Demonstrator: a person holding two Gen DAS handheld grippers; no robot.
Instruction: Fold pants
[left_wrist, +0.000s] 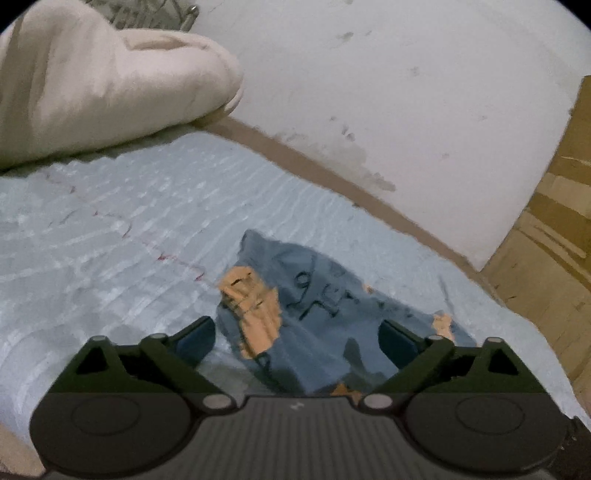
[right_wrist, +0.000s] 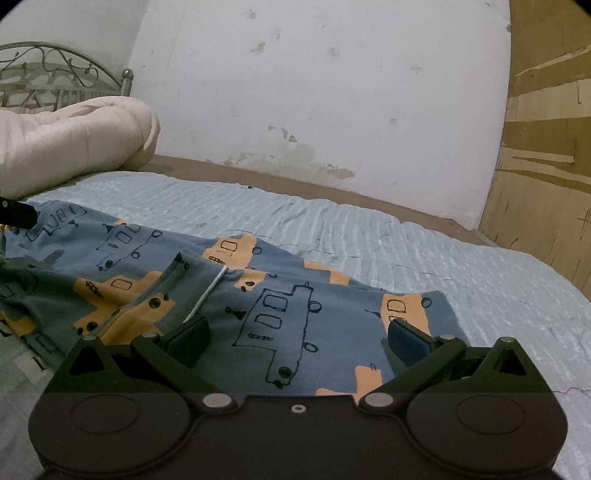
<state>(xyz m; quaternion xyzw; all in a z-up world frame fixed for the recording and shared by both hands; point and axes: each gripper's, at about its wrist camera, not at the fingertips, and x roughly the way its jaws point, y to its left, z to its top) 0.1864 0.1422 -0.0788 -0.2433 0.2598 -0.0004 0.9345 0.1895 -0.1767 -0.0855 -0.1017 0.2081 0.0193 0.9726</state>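
Bed: pale blue ribbed bed cover (right_wrist: 369, 229) against a scuffed white wall (right_wrist: 314, 92); your working surface.
Landmark: rolled cream duvet (right_wrist: 74, 140) at the head end, under the metal bedframe (right_wrist: 55, 74).
Pants: blue printed pants (right_wrist: 258, 302), orange patches and line-drawn trucks, lying on the bed cover toward the foot end from the duvet, well apart from it.
Lay of cloth: mostly spread, not flat. In the right wrist view a flap with a white seam edge is turned over near the middle, and the end nearer the duvet is rumpled.
Left tongs: left tongs (left_wrist: 299, 338) stand wide, over the pants end nearest the duvet; cloth lies between the jaws but the pads do not press on it.
Right tongs: right tongs (right_wrist: 299, 341) wide as well, low over the pants end farthest from the duvet, gripping nothing.
Cross-check: a dark tip at the left edge of the right wrist view, on the duvet side of the pants, looks like your left tongs; too little shows to be sure.
Progress: early, by my reading. No clean fold visible yet.
Left to do: take hold of both ends, smooth the turned flap, make the folds.
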